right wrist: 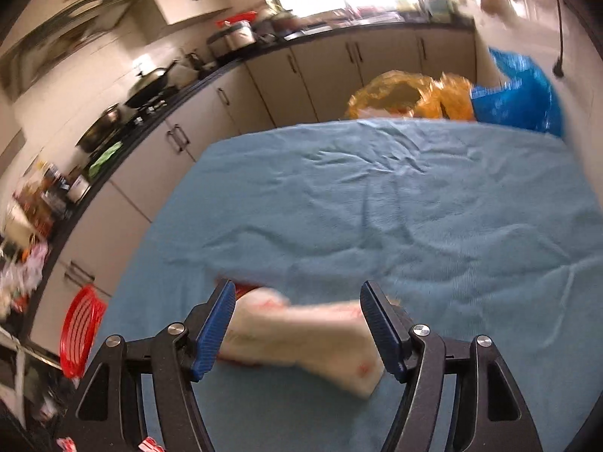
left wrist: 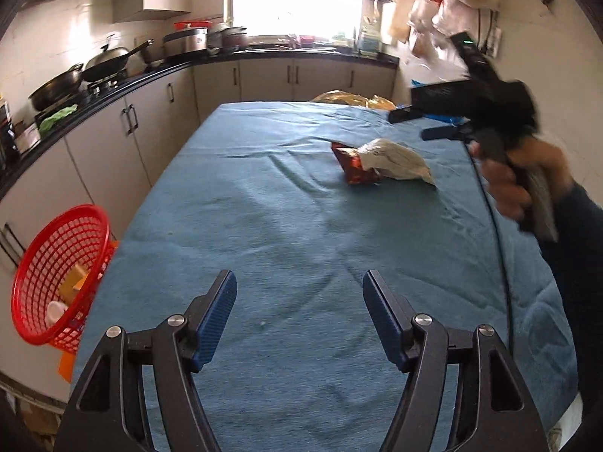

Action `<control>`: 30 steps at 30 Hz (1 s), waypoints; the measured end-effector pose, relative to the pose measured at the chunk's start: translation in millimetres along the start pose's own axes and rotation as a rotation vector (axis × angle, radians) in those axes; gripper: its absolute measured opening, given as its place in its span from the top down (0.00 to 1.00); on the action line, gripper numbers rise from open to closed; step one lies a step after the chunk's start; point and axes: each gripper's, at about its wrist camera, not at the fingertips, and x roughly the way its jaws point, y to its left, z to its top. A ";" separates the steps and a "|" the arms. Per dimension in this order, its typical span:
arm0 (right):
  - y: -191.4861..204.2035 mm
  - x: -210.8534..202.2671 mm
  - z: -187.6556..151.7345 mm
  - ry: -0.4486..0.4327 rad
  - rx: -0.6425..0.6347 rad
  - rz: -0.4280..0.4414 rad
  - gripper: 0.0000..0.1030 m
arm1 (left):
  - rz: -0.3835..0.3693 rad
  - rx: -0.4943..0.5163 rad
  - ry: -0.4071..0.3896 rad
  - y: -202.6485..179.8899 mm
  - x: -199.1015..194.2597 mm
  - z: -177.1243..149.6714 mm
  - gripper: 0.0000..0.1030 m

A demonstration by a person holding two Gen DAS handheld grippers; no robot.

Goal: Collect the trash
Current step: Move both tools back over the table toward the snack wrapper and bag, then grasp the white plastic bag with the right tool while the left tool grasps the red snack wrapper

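Both tools, left (left wrist: 299, 316) and right (right wrist: 297, 324), were open; right hovered over the white bag (right wrist: 301, 342), next to close on it.

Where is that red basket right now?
The red basket hangs off the table's left edge in the left wrist view, beside the blue cloth and below the kitchen cabinets; some scraps already lie inside it.

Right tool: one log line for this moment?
right tool: open, over white bag | left tool: open | basket: beside table
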 end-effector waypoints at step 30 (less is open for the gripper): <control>63.7 -21.4 -121.6 0.168 -0.403 -0.037 0.62 | 0.019 -0.024 0.010 17.0 -2.5 19.4 0.33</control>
